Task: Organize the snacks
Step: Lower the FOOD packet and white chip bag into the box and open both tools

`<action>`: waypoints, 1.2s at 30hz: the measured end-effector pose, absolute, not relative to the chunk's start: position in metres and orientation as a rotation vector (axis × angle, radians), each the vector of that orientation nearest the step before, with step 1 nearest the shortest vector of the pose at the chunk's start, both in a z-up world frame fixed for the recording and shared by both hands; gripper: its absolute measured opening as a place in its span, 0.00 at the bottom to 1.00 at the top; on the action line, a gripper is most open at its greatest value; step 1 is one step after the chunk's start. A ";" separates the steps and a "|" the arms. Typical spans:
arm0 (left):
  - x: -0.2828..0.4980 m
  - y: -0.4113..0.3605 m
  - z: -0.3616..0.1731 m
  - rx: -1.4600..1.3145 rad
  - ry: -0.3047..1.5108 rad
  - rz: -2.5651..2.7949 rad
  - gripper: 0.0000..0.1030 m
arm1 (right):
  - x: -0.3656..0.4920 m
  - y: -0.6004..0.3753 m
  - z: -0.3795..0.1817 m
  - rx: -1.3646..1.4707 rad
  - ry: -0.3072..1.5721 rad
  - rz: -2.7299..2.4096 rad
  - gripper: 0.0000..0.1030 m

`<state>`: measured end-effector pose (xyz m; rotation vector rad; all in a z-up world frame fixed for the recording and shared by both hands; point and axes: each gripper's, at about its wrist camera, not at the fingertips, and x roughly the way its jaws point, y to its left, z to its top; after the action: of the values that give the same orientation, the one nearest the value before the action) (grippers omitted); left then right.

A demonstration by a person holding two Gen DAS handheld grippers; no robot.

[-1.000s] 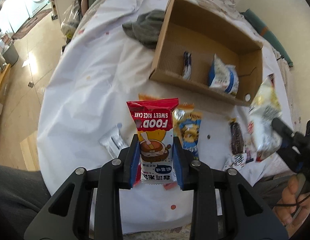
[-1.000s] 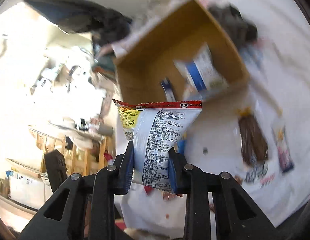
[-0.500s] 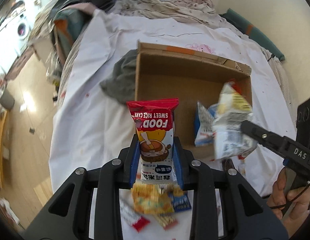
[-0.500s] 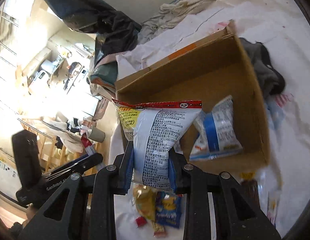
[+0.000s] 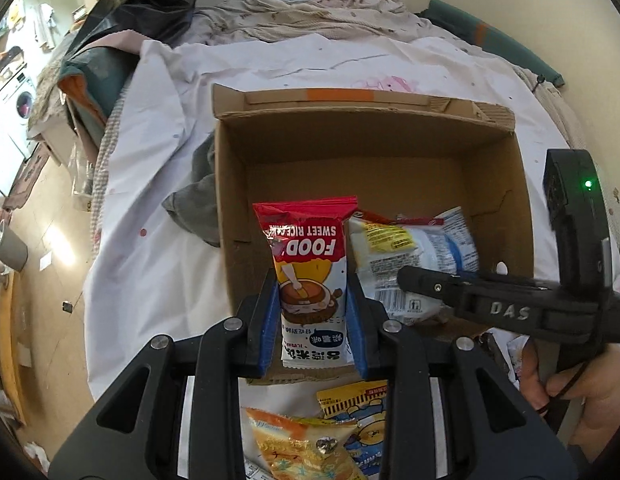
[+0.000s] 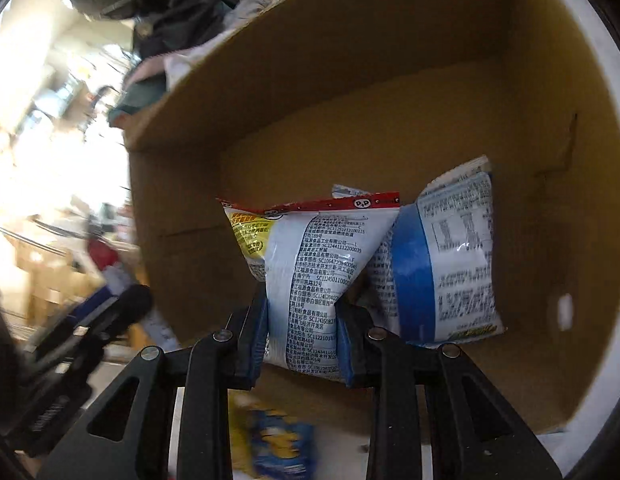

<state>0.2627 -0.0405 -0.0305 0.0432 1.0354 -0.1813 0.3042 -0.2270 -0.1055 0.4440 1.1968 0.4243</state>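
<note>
A red sweet rice cake packet (image 5: 308, 276) is clamped between the blue pads of the left gripper (image 5: 311, 320) and held upright over the near wall of the open cardboard box (image 5: 389, 148), which is set on a white sheet (image 5: 158, 248). A white packet with a red top seal (image 6: 310, 276) is pinched by the right gripper (image 6: 302, 340) inside the box, touching a blue-and-white packet (image 6: 441, 256) at its 3 o'clock. An orange snack bag (image 5: 306, 448) and a yellow-and-blue packet (image 5: 361, 412) are seen on the sheet at 6 o'clock of the box, and a grey cloth (image 5: 198, 208) at its 9 o'clock.
</note>
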 end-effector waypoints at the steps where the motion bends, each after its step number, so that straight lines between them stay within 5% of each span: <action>1: 0.264 -0.041 -0.032 0.042 1.039 -0.182 0.26 | 0.304 -0.226 -0.104 0.405 1.193 0.401 0.30; 28: 0.273 -0.050 -0.055 0.035 1.045 -0.166 0.27 | 0.298 -0.238 -0.102 0.483 1.170 0.467 0.33; 32: 0.271 -0.048 -0.051 0.020 1.032 -0.172 0.43 | 0.298 -0.241 -0.100 0.506 1.168 0.474 0.41; 34: 0.269 -0.045 -0.047 0.005 1.021 -0.170 0.58 | 0.298 -0.243 -0.097 0.511 1.156 0.469 0.63; 36: 0.266 -0.041 -0.041 -0.017 1.003 -0.140 0.72 | 0.297 -0.247 -0.090 0.516 1.139 0.461 0.66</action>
<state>0.2661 -0.0408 -0.0414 -0.0173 1.0028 -0.1398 0.2973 -0.2468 -0.0905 0.5158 1.1394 0.4612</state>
